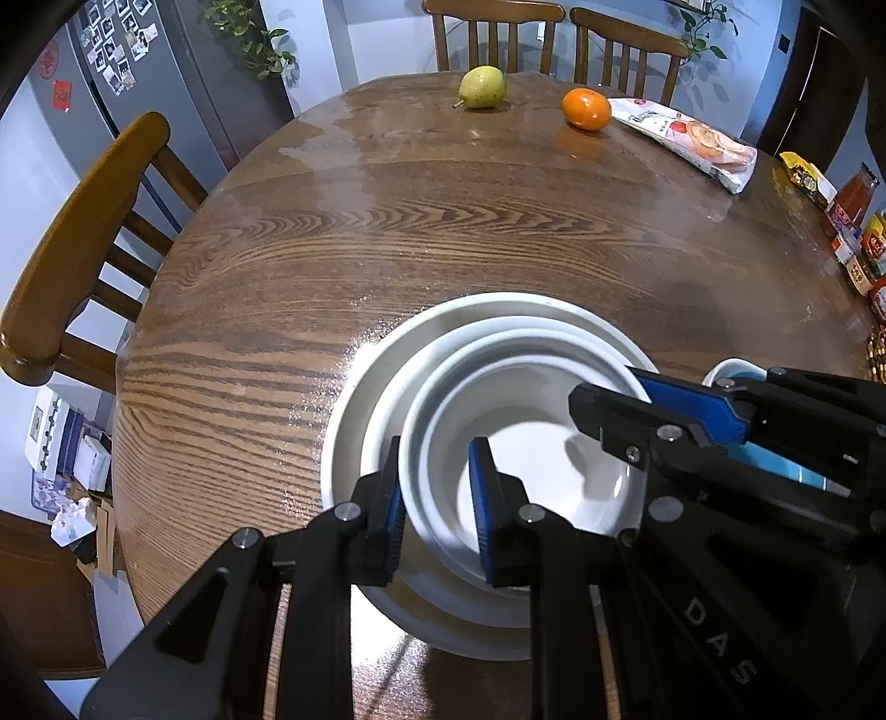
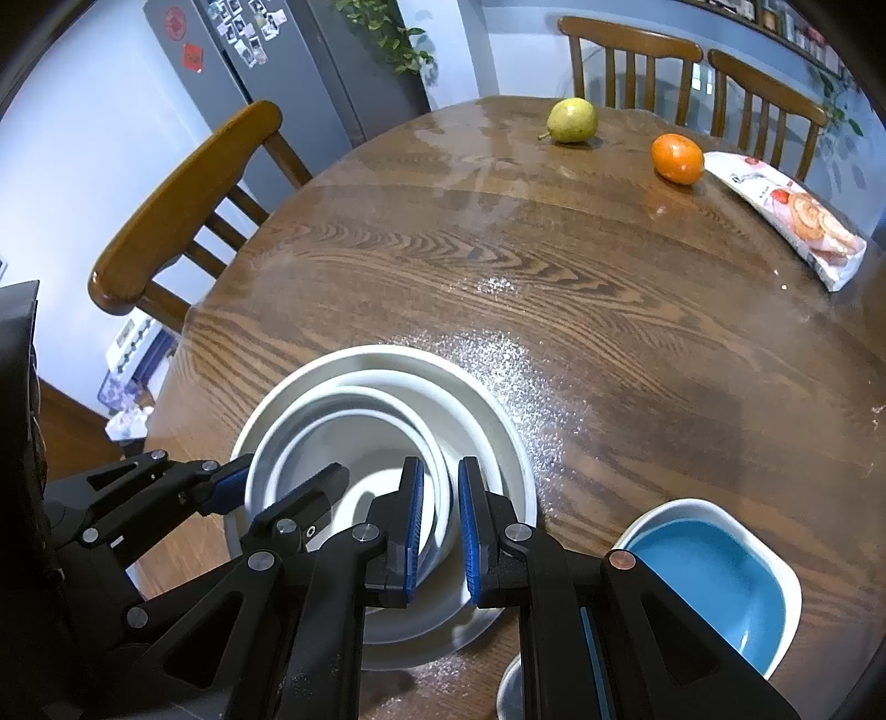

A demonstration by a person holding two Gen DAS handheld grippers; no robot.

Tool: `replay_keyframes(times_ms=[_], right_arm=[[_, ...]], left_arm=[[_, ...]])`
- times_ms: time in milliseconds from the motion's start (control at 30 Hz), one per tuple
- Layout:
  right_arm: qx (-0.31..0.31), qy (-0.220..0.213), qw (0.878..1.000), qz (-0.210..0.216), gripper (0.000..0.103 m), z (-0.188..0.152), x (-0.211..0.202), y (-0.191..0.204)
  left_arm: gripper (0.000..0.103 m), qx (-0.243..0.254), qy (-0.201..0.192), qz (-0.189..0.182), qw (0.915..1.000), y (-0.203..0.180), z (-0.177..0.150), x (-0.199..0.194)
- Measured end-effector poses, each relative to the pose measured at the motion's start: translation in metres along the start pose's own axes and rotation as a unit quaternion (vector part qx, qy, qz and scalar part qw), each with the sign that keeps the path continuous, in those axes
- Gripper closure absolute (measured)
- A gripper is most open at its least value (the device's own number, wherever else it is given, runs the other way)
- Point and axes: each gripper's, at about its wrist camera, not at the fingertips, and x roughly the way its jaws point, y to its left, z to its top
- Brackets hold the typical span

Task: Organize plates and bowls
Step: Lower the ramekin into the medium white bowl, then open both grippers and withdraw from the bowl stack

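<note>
Both tools clamp the white bowl's rim

Left tool (image 1: 434,509) and right tool (image 2: 440,531) pinch opposite walls of the white bowl (image 1: 531,437); lower level onto the stack, then release together.

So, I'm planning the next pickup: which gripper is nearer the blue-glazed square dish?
Right. The right gripper grips the stacked white bowls on the rim beside the blue-glazed square dish; the left gripper grips the opposite rim, farther away.

Round wooden table (image 1: 387,221), oak grain, glossy with glare patches. Wooden slat-back chairs around it: one at its left edge (image 1: 72,249), two at its far side (image 1: 493,33). Grey refrigerator (image 1: 138,83) with photo magnets beyond the left chair, trailing plant beside it; pale blue walls.
</note>
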Motion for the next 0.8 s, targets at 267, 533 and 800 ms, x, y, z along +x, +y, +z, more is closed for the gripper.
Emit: replay_keyframes(times_ms=[267, 533, 800], right_arm=[[0.001, -0.001, 1.0, 0.002, 0.089, 0.0, -0.002, 0.0], [0.01, -0.018, 1.0, 0.003, 0.088, 0.002, -0.016, 0.0], [0.021, -0.039, 0.999, -0.003, 0.082, 0.003, -0.031, -0.005]], left_arm=[[0.083, -0.002, -0.001, -0.001, 1.0, 0.0, 0.001, -0.002], [0.072, -0.01, -0.019, -0.01, 0.9997, 0.001, 0.005, -0.016], [0.059, -0.011, -0.034, -0.014, 0.9993, -0.001, 0.008, -0.027]])
